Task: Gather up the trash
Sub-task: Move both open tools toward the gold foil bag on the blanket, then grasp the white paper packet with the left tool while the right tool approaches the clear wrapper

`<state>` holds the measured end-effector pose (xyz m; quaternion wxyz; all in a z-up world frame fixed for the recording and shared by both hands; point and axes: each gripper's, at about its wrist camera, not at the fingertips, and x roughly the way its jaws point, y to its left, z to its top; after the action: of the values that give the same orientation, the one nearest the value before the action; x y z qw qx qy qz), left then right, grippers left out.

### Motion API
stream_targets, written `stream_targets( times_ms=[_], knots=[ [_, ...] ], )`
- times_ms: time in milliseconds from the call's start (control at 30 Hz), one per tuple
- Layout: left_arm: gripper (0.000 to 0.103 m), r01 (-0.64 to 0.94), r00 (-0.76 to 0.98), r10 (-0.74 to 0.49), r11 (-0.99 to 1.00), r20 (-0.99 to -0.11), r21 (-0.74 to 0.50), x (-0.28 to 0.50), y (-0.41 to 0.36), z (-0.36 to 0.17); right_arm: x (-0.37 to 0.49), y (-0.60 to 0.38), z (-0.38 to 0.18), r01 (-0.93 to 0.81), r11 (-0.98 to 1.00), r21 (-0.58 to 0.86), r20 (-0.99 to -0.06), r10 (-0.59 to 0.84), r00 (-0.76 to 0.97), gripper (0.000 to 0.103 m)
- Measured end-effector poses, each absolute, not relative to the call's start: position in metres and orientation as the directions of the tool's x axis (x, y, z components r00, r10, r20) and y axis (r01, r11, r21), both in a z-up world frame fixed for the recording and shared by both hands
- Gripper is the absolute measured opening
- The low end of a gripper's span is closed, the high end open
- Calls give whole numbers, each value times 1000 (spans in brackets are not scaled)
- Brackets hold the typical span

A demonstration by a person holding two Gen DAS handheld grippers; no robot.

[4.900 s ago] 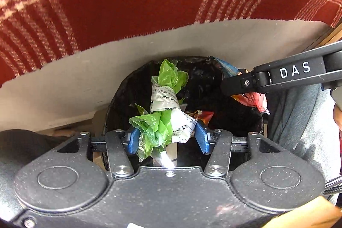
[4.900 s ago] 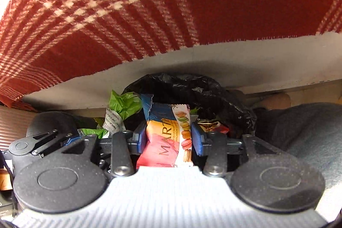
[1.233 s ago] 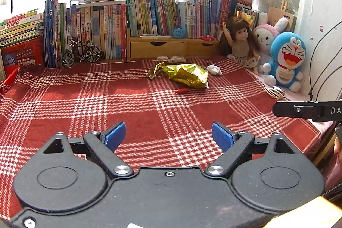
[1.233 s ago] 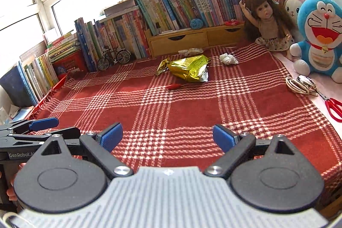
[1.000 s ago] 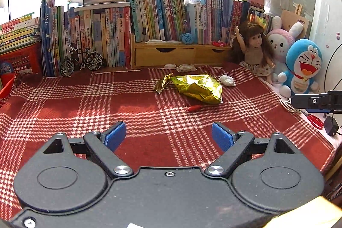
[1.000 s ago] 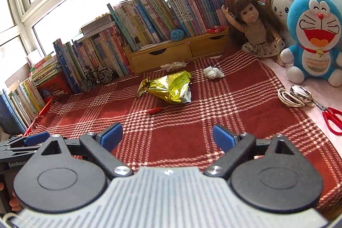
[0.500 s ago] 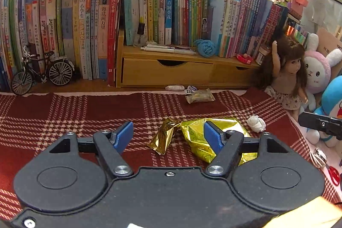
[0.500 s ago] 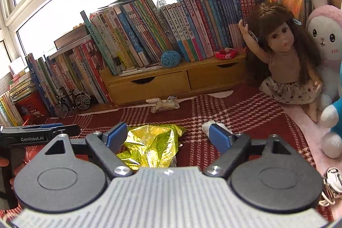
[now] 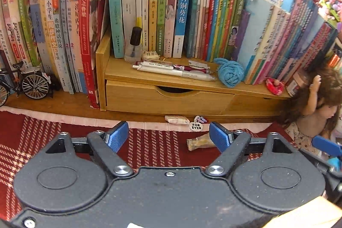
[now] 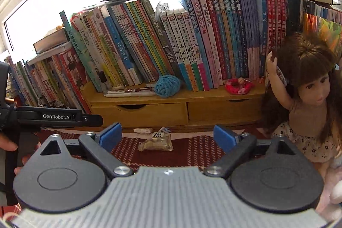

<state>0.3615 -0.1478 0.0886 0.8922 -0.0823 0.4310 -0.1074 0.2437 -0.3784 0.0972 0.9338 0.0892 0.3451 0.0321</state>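
Item: small tan crinkled snack wrapper [image 10: 155,145], lying flat on the red-and-white plaid cloth [image 9: 154,146] just short of the pale wooden drawer stand [image 10: 171,112].

Position relative to our right gripper [image 10: 167,138]: ahead of the fingers and between their lines, a little toward the left pad. Its long axis runs crosswise, from pad to pad. Nothing is held; the jaws stand wide and have just been opening, with only cloth and the wrapper beyond them.

Position relative to our left gripper [image 9: 168,137]: the same wrapper [image 9: 199,141] sits off toward the right-hand blue pad [image 9: 219,138], partly hidden behind it. These jaws are also apart and empty, and have just been opening.

Judgement: our right gripper is the better lined up, since the wrapper lies within its span; the crosswise axis suggests rolling the wrist or closing on the wrapper's ends.

Also nearby: a white heart tag marked "FOR EVER" [image 10: 158,134] touching the wrapper's far edge, and a small pale wrapped sweet [image 10: 141,130] beyond.
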Motion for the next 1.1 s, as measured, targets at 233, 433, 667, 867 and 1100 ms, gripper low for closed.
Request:
stream_targets(
  times_ms=[233, 433, 667, 867, 1100],
  knots=[
    [83, 52, 585, -180, 982, -791, -184, 406, -180, 41, 272, -356, 35, -37, 982, 184, -676, 154, 721, 98],
    [83, 59, 536, -189, 981, -823, -187, 423, -196, 11, 291, -339, 12, -104, 980, 170, -714, 195, 673, 98],
    [80, 105, 519, -185, 983, -834, -153, 433, -211, -9, 300, -335, -1, -117, 982, 147, -735, 188, 652, 98],
    [62, 136, 509, -164, 985, -845, -109, 441, -222, -19, 308, -334, -9, -120, 983, 138, -748, 183, 638, 98],
    [41, 150, 500, -161, 984, -851, -98, 438, -218, -9, 317, -331, -15, -121, 982, 144, -761, 188, 621, 98]
  ],
)
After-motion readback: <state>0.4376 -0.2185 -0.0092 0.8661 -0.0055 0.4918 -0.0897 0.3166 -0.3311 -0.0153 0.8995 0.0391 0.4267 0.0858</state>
